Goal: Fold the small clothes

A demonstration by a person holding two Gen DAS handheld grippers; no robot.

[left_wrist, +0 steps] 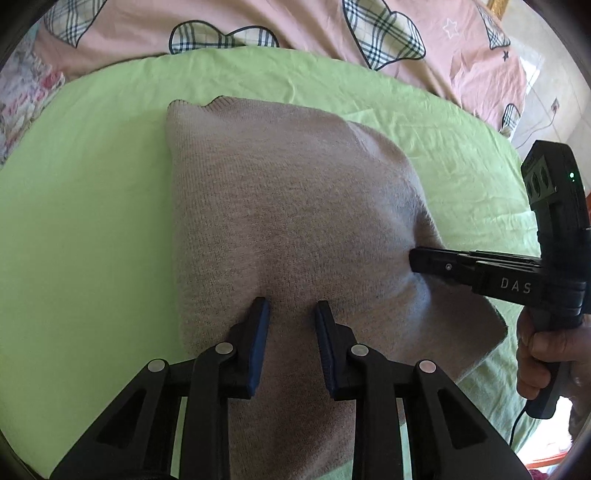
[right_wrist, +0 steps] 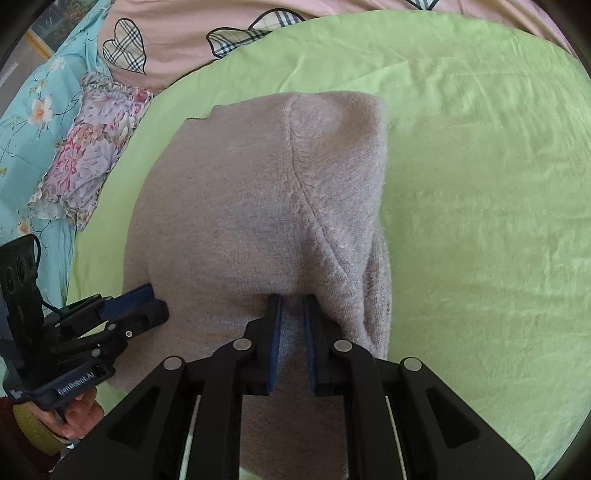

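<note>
Sweater (left_wrist: 280, 206), a beige-pink knit, lies on the green sheet (left_wrist: 92, 221) mid-bed, sides apparently already turned in, w/ collar at the far end and hem toward the near edge. It looks soft, light and floppy, prob. a bit stretchy; the fuzzy knit should grip well against the pads, no slip risk, nothing fragile. Being limp, it will sag and unfold unless taken at two spread points thru all layers. Left gripper (left_wrist: 291, 314) sits over the near hem w/ jaws spread apart, blue pads either side of the cloth, nothing pinched yet. Right gripper (right_wrist: 293, 306) has jaws nearly together w/ a fold of knit between the pads; it looks to be nipping the near-right edge of the sweater, just by the bulky turned-in sleeve (right_wrist: 354, 236). Best holds, judging from this: both near corners at the hem, then carry toward the collar. Around it: pink quilt w/ plaid hearts (left_wrist: 258, 22) along the far side, floral cushion (right_wrist: 85, 147) and teal floral bedding (right_wrist: 26, 122) at far left, all apart from the sweater. Nothing blocks the fold path; only the sheet's wrinkles and the thick sleeve ridge may make it lie uneven.
</note>
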